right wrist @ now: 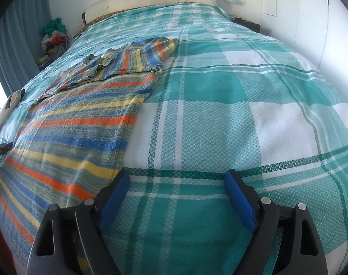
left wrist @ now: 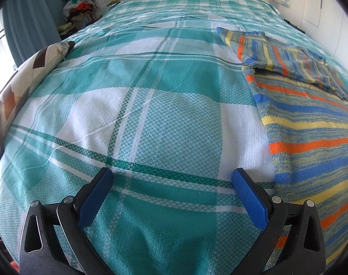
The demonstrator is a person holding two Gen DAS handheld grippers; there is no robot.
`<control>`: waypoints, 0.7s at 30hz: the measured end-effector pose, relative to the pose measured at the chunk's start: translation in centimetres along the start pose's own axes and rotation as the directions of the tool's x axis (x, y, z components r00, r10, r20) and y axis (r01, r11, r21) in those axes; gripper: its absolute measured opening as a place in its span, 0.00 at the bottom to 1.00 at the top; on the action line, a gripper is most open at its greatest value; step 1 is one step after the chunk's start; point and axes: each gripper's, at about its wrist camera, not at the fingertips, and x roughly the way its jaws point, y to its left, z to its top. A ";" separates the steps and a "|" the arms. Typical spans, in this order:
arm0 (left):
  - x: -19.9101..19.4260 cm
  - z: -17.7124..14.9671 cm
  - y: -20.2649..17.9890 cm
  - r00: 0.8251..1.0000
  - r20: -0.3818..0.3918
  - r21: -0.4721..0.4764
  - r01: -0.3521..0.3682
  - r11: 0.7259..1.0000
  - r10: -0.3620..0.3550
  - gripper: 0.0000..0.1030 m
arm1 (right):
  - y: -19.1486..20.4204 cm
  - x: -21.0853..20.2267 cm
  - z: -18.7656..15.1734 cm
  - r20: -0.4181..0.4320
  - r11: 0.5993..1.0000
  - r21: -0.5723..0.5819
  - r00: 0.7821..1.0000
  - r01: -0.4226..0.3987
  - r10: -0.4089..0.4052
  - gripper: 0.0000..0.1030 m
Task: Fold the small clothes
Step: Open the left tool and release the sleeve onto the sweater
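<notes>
A striped knitted jumper (left wrist: 311,123) lies lengthwise on the green-checked bed (left wrist: 151,114). It sits between the claws. Left claw (left wrist: 171,183) and right claw (right wrist: 177,183) gape, released, flanking its near hem.

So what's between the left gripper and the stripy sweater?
Only bare checked bedspread lies between the left gripper and the stripy sweater, as the left wrist view shows.
</notes>
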 end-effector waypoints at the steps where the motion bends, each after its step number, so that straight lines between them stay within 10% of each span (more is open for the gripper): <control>1: 0.0 0.0 0.0 1.000 0.000 0.000 0.000 1.000 0.000 1.00 | 0.0 0.0 0.0 0.001 1.000 0.001 1.000 -0.002 0.002 0.82; 21: 0.0 0.0 -0.1 1.000 0.000 0.001 0.000 1.000 0.000 1.00 | 0.0 0.0 0.0 0.004 1.000 0.001 1.000 -0.001 0.001 0.83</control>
